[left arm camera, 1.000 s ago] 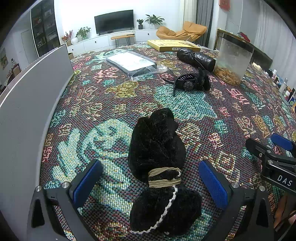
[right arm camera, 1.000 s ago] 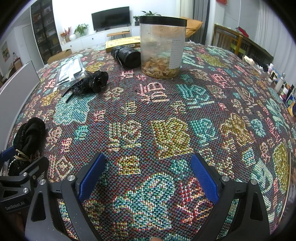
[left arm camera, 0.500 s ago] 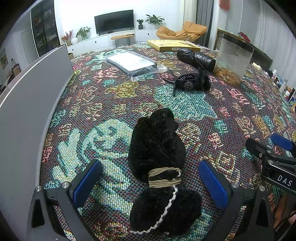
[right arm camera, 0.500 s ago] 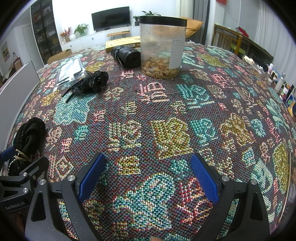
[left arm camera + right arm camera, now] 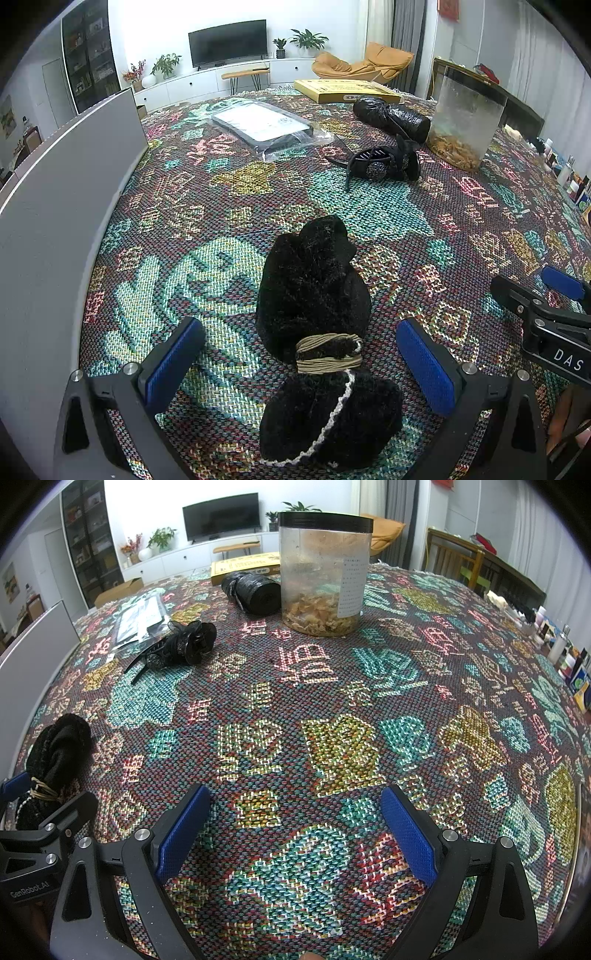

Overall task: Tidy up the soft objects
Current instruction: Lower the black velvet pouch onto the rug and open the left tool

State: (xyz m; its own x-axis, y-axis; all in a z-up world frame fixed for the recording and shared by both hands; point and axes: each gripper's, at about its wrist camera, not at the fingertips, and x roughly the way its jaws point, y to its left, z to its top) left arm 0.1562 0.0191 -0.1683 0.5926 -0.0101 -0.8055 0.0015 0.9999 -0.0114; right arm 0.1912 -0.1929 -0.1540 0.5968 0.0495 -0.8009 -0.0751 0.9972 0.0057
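A black fuzzy bundle (image 5: 314, 295), bound round its middle with tan cord and a white bead string, lies on the patterned tablecloth (image 5: 221, 206). My left gripper (image 5: 299, 362) is open, its blue pads on either side of the bundle's near end without touching it. The same bundle (image 5: 55, 753) shows at the far left of the right wrist view. My right gripper (image 5: 295, 830) is open over bare cloth, with nothing between its pads. A black bow hair clip (image 5: 384, 166) (image 5: 184, 646) lies further back.
A clear jar (image 5: 323, 572) with a black lid, a black wrapped roll (image 5: 255, 592), a yellow flat box (image 5: 347, 90) and a plastic-wrapped flat package (image 5: 266, 123) sit toward the back. A grey panel (image 5: 55, 206) runs along the left edge. Small bottles (image 5: 561, 653) line the right edge.
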